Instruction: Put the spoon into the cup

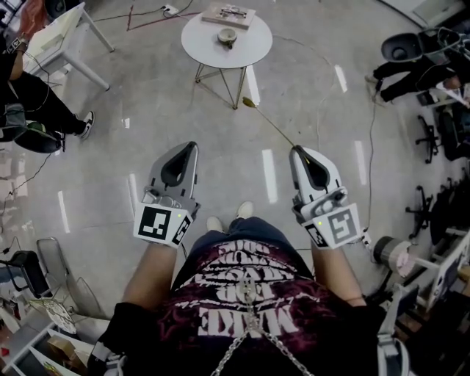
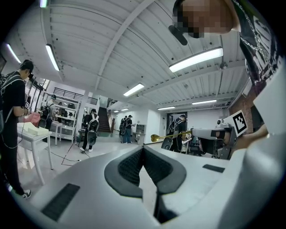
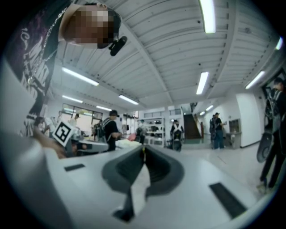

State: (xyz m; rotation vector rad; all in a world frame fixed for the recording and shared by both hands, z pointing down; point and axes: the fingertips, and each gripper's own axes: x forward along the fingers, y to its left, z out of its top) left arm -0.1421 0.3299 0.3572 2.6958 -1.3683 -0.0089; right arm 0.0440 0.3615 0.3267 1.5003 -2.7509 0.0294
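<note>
In the head view both grippers point forward, level, over the grey floor. My right gripper [image 1: 296, 149] is shut on the handle end of a slim gold spoon [image 1: 270, 123], whose bowl reaches out ahead toward the round white table [image 1: 250, 48]. A small pale cup [image 1: 227, 35] stands on that table, well ahead of both grippers. My left gripper [image 1: 192, 145] holds nothing. In the left gripper view its pads meet at the tip [image 2: 143, 147], and the spoon [image 2: 172, 134] shows to the right. In the right gripper view the right gripper [image 3: 144, 147] has its jaws closed together.
A flat board with small items [image 1: 229, 15] lies behind the cup. A white side table [image 1: 62, 33] and a seated person in black [image 1: 29, 103] are at the left. Office chairs [image 1: 440, 132] and cables crowd the right. My own shoes [image 1: 228, 218] show below.
</note>
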